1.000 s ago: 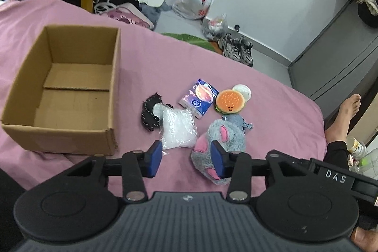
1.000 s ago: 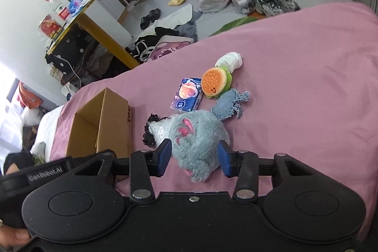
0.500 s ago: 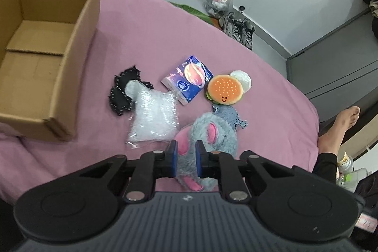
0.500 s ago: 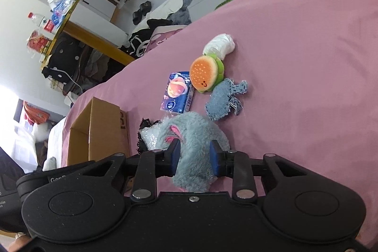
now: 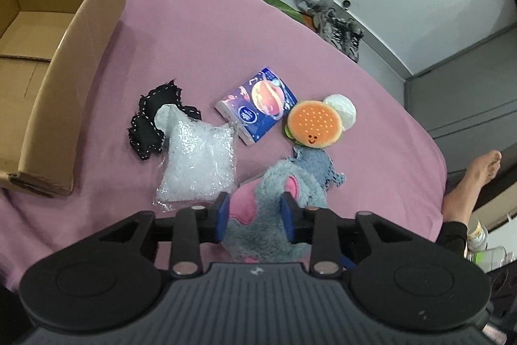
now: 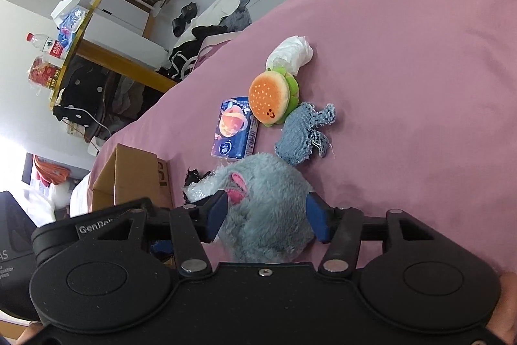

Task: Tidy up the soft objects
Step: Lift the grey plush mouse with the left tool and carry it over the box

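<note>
Both pairs of blue fingers have spread since half a second ago, when each gripper was pinched tight into the grey plush toy (image 5: 278, 215); the left gripper (image 5: 255, 217) now stands partly apart, its pads against the toy's pink-and-grey fur on either side, and the right gripper (image 6: 266, 220) stands wider, bracketing the toy's rounded body with the pads at or just off the fur. Whether either still presses the toy cannot be told. The toy lies on the pink bedspread (image 5: 194, 31), nearest the cameras. Left of it sits the open cardboard box (image 5: 80, 67), well apart. Between box and toy lie a black stitched cloth piece (image 5: 145, 125) and, overlapping it, a clear crinkled plastic bag (image 5: 197, 164), which is just beside the toy. Beyond the toy is a planet-printed tissue pack (image 5: 258, 109), and to its right a burger plush (image 5: 313, 123) leaning against a white wad (image 5: 344, 109). A denim scrap (image 6: 302, 134) touches the toy's far side, just below the burger. At far right, off the bed, a person's bare foot (image 5: 478, 170) shows.
</note>
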The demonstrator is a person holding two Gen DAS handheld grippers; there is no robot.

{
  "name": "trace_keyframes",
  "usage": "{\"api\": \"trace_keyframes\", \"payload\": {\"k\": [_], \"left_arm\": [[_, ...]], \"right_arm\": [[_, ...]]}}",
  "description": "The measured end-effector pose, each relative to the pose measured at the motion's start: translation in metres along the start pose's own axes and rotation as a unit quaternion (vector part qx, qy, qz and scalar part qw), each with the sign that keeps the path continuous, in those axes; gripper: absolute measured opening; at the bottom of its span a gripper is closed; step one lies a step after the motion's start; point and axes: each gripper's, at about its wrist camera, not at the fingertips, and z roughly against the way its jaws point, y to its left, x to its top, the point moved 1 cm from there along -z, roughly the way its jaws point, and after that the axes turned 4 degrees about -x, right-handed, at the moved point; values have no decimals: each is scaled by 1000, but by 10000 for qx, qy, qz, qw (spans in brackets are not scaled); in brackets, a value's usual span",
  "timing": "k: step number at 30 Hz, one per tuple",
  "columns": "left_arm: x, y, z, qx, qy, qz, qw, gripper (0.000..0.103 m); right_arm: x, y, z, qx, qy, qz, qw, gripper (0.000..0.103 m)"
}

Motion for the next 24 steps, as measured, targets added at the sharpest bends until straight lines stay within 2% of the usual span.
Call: {"api": "trace_keyframes", "payload": {"k": [3, 6, 9, 13, 24], "left_arm": [[0, -1, -2, -7, -49, 21, 10000, 36], [-3, 4, -9, 23, 105, 235, 9997, 36], [-8, 6, -9, -7, 16, 297, 9996, 35], [-12, 9, -8, -64, -58, 421, 9991, 24], [-8, 11, 28, -169, -405, 177, 9989, 22]], "right_arm": [[0, -5, -6, 99, 90, -200, 9997, 53], [-3, -10, -13, 128, 170, -354, 9991, 49], [-6, -15, -18, 72, 190, -460, 9987, 35], [-10, -14, -16, 113, 115, -471, 9988, 27], [-16, 12, 1, 268, -166, -198, 9993, 26]]}}
